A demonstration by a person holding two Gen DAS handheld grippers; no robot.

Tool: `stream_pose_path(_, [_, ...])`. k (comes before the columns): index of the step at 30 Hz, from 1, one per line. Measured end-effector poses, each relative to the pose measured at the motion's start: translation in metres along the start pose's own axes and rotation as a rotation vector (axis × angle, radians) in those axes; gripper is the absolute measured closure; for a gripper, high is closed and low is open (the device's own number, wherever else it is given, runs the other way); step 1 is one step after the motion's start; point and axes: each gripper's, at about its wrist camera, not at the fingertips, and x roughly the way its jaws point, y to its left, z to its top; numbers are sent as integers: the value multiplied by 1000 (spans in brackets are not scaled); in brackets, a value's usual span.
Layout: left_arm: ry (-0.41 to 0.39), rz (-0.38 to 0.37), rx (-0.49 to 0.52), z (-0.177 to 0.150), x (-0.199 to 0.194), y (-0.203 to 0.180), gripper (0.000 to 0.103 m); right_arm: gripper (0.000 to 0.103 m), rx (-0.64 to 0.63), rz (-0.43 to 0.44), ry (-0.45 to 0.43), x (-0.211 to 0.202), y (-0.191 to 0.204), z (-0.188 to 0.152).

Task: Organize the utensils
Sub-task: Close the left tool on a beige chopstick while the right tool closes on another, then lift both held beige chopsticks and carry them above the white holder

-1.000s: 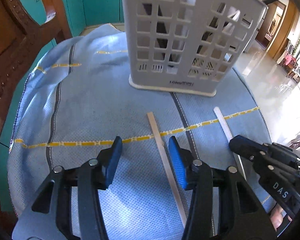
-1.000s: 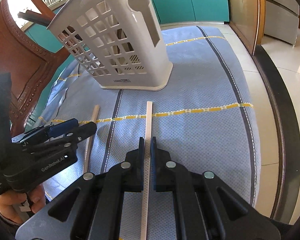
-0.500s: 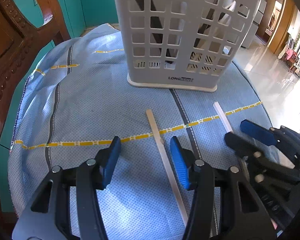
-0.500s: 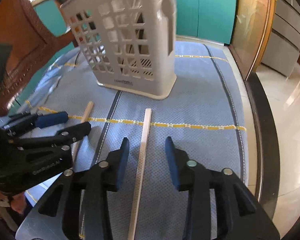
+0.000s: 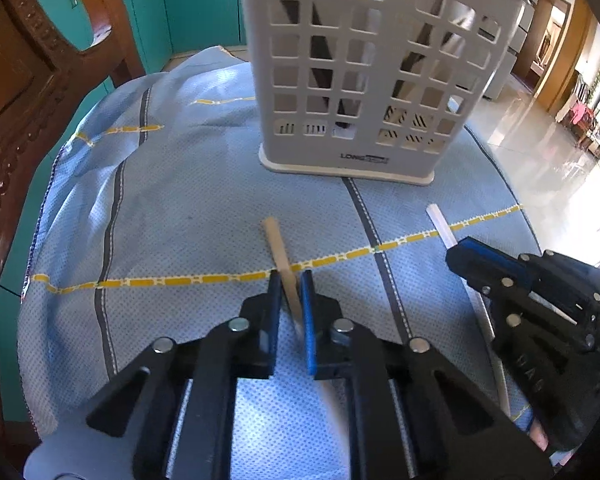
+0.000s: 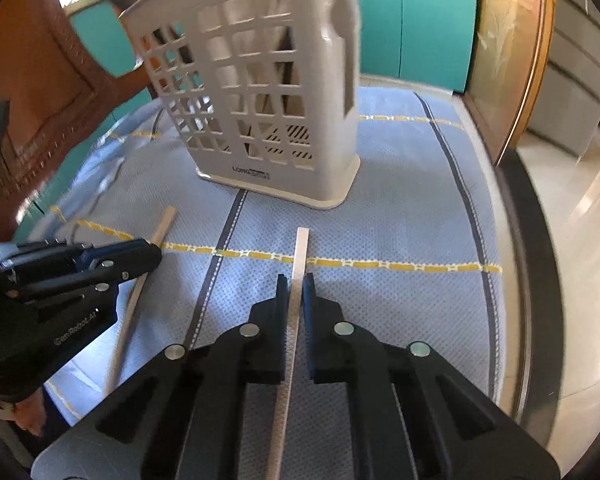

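Ahead of both our jaws the white slotted caddy [image 5: 364, 76] stands upright, blocking the straight path; open blue cloth [image 5: 172, 216] lies between. Left of our left jaws a wooden chair back [image 5: 24, 92] crowds close.

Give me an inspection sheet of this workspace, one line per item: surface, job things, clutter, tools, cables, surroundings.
Surface: blue cloth with yellow and grey stripes, wrinkled at the far left.
Job's things: wooden chopstick and white chopstick lying on the cloth; white slotted utensil holder upright behind them, dark utensils inside.
Clutter: nothing seen.
Tools: left tool closed around the wooden chopstick; right tool closed around the white chopstick.
Cables: nothing seen.
Surroundings: carved wooden chair at left, teal cabinets behind, shiny tiled floor.
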Motion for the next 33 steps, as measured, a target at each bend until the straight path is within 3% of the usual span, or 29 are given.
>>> stream_pose_path(8, [-156, -12, -23, 5, -53, 16, 95, 96, -24, 72, -194, -56, 2, 8])
stream_pose_path(15, [-351, -96, -57, 9, -137, 24, 95, 96, -68, 219, -452, -155, 0, 18])
stream_pose_path(19, [-464, -130, -68, 13, -189, 29, 95, 96, -54, 255, -537, -198, -6, 32])
stream_pose_path(25, [-635, -138, -54, 46, -262, 38, 95, 96, 3, 318, -663, -248, -20, 90])
stream_pose_path(28, [-718, -139, -59, 71, -293, 41, 95, 96, 12, 302, -694, -254, -19, 122])
stream_pose_path(33, [-787, -159, -94, 100, -312, 41, 96, 96, 71, 290, -709, -245, -29, 158])
